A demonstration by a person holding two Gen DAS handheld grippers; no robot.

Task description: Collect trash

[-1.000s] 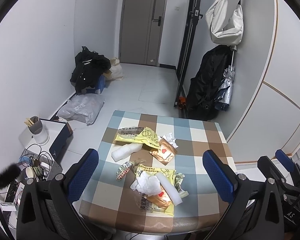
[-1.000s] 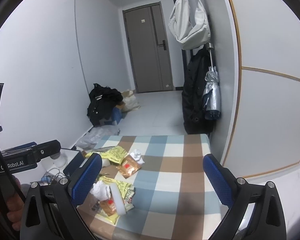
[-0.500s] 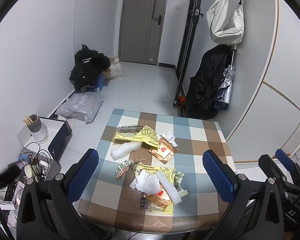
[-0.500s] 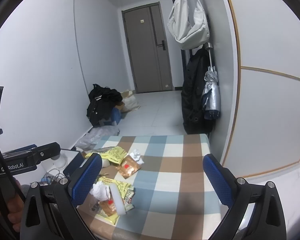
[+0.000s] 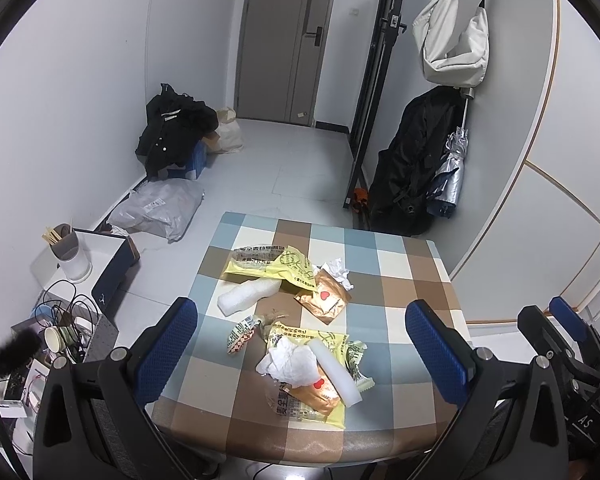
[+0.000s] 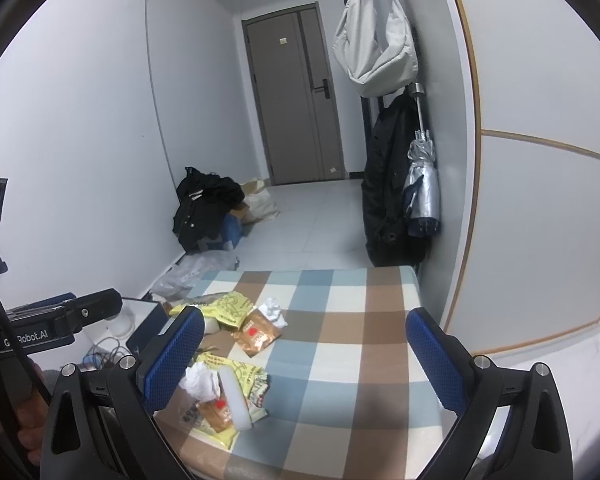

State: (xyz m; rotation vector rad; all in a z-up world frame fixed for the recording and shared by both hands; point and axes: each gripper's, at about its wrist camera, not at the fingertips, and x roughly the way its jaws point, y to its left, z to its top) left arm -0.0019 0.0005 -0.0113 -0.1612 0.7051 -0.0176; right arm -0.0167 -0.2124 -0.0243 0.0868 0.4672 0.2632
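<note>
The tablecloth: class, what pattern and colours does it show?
The tablecloth is checked in brown, light blue and cream, clearest in the left wrist view.

A home entryway: grey door (image 5: 288, 36), hung coat (image 5: 410, 164), bag (image 5: 454, 40), checked table (image 5: 400, 280).

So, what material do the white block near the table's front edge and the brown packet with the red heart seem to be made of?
The white block looks like foam: matte, soft-edged, uniformly white. The brown packet with the red heart seems to be metallised plastic film: it is creased and gives glossy copper-coloured reflections, though coated paper is possible.
</note>
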